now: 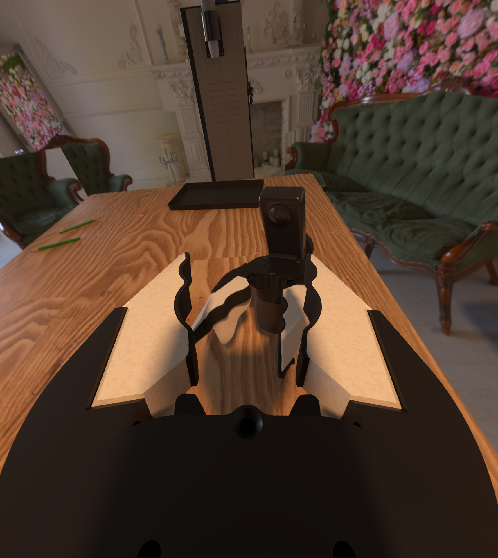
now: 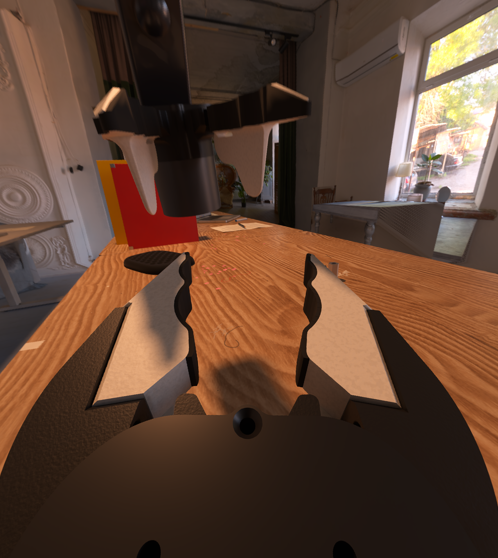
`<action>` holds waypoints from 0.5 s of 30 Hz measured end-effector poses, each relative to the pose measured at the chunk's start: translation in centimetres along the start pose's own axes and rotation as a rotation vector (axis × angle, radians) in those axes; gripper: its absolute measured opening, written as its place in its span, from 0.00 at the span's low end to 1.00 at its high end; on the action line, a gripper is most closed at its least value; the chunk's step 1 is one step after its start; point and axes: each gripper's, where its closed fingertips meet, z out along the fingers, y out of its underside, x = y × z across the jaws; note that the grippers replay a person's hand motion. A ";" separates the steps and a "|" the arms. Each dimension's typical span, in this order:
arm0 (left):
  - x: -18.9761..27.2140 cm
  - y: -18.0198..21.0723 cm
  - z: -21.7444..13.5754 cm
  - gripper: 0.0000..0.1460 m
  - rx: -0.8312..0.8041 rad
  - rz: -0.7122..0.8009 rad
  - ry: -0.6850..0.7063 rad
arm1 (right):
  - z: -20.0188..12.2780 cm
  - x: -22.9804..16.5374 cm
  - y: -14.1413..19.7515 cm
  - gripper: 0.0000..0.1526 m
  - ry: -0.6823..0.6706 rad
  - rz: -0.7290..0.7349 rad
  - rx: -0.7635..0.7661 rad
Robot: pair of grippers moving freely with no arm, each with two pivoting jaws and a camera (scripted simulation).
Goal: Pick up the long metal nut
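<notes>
Both grippers hang over the wooden counter [image 2: 362, 317] with their fingers spread wide and nothing between them. From the right wrist view, the right gripper [image 2: 247, 265] points along the counter, and the long metal nut [image 2: 334, 267] stands upright just beyond its right fingertip, toward the counter's right edge. A black round pad [image 2: 154, 261] lies near the left edge. The left gripper [image 1: 247, 268] faces the other gripper; 2 green pencils [image 1: 69, 234] lie by the left edge.
</notes>
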 end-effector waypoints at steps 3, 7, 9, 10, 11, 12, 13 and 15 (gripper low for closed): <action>-0.3 0.8 -0.3 0.53 0.007 -0.040 -0.007 | -0.4 0.2 0.1 0.50 -0.020 0.025 0.020; -0.5 1.9 -1.0 0.50 0.021 -0.077 -0.017 | -1.0 0.8 0.6 0.49 -0.035 0.071 0.032; -0.6 2.4 -1.7 0.49 0.032 -0.094 -0.031 | -1.1 1.4 0.8 0.49 -0.026 0.068 0.034; -0.7 2.6 -2.1 0.48 0.045 -0.100 -0.044 | -1.2 1.7 0.8 0.49 -0.029 0.070 0.026; -1.0 2.9 -2.6 0.47 0.059 -0.108 -0.069 | -1.3 2.1 0.8 0.49 -0.036 0.070 0.018; -1.4 3.3 -3.2 0.45 0.066 -0.120 -0.098 | -1.4 2.5 0.8 0.50 -0.036 0.065 0.019; -1.8 3.8 -3.6 0.42 0.070 -0.145 -0.127 | -1.4 2.9 0.8 0.50 -0.039 0.063 0.024; -2.2 4.5 -4.1 0.40 0.088 -0.219 -0.145 | -1.5 3.4 0.8 0.50 -0.046 0.086 0.044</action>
